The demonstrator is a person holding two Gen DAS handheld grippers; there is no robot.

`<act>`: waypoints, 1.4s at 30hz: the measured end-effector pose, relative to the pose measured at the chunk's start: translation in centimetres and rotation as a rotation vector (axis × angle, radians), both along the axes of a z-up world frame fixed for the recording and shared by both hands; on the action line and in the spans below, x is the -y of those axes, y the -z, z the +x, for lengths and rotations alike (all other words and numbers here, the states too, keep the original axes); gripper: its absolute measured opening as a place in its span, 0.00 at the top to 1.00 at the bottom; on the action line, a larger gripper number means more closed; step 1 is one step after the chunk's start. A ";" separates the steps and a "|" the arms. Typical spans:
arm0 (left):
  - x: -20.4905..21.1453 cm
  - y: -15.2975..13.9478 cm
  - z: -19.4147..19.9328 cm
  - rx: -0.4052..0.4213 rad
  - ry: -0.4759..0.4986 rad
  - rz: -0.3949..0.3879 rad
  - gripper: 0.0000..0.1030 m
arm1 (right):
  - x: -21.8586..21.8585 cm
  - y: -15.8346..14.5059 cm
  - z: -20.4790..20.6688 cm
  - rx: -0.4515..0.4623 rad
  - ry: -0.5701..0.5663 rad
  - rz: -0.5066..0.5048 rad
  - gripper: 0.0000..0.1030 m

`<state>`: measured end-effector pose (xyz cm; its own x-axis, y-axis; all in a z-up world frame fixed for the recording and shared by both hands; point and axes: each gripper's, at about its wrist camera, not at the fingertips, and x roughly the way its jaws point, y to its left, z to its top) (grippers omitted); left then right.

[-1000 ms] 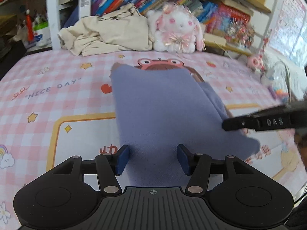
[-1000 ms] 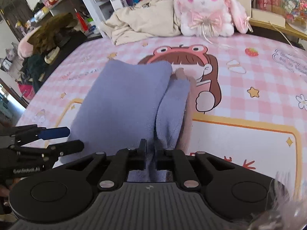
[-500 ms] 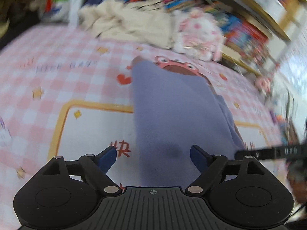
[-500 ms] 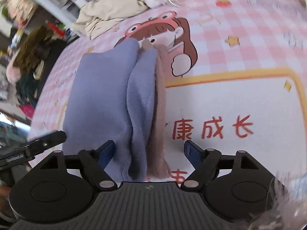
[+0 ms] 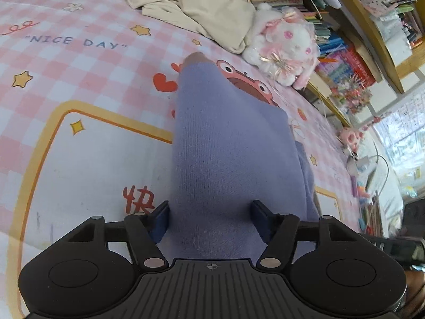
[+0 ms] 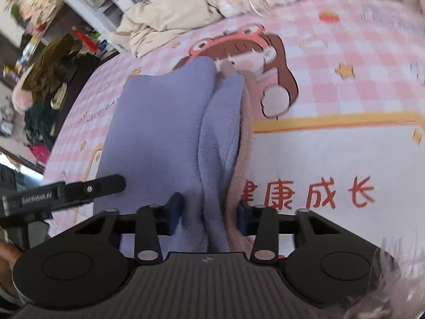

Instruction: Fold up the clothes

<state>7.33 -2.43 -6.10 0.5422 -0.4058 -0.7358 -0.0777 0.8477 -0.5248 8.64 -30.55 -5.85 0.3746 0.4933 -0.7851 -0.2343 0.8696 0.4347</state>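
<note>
A lilac-blue knit garment (image 5: 228,143) lies folded lengthwise on the pink checked bed cover, with a beige-pink lining showing at its far tip and along its right edge (image 6: 245,133). My left gripper (image 5: 211,220) is open, its blue pads on either side of the garment's near end. In the right wrist view the garment (image 6: 164,122) shows a fold ridge down its right side. My right gripper (image 6: 208,212) is open and straddles that ridge at the near end. The left gripper's black finger (image 6: 87,187) reaches in from the left.
A crumpled cream garment (image 5: 202,2) and a white-and-pink plush rabbit (image 5: 287,50) lie at the bed's far edge, under bookshelves (image 5: 345,26). Toys and clutter (image 5: 366,175) sit to the right. Dark clothes (image 6: 50,79) are piled off the bed's left side.
My right gripper was shut on the garment's near edge a second ago and has opened and let it go. Both cameras have tilted down and closer to the garment.
</note>
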 end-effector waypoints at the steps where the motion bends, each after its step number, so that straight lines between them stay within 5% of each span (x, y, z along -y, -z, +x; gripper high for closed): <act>1: 0.2 -0.2 -0.1 -0.005 0.004 0.007 0.47 | -0.2 -0.3 -0.3 0.011 -0.004 -0.018 0.69; 8: 1.0 -1.0 -2.2 -0.068 0.093 0.035 0.50 | 0.5 -1.0 -2.6 -0.044 -0.060 -0.048 0.70; 14: 0.7 -0.3 -3.5 -0.094 0.108 -0.004 0.29 | 2.1 -0.2 -4.0 -0.099 -0.007 -0.007 0.51; 19: 0.6 0.1 -3.2 -0.076 0.089 -0.012 0.28 | 2.1 0.8 -4.1 -0.099 0.036 0.001 0.37; 21: 0.8 0.1 -3.1 -0.064 0.090 -0.009 0.28 | 2.1 0.9 -4.1 -0.086 0.053 0.017 0.38; 24: 1.3 -0.1 -2.9 -0.051 0.095 0.007 0.31 | 1.6 0.7 -4.2 -0.070 0.051 0.037 0.60; 29: 2.9 -1.7 -3.7 -0.035 0.132 0.104 0.46 | -1.3 -2.0 -6.4 0.115 -0.069 -0.151 0.70; 33: 2.9 -2.2 -4.5 -0.050 0.161 0.115 0.46 | -1.8 -2.4 -7.5 0.123 -0.129 -0.184 0.70; 42: 0.9 -0.1 -4.4 -0.119 0.116 -0.046 0.41 | 2.3 0.3 -5.8 -0.086 0.055 0.018 0.51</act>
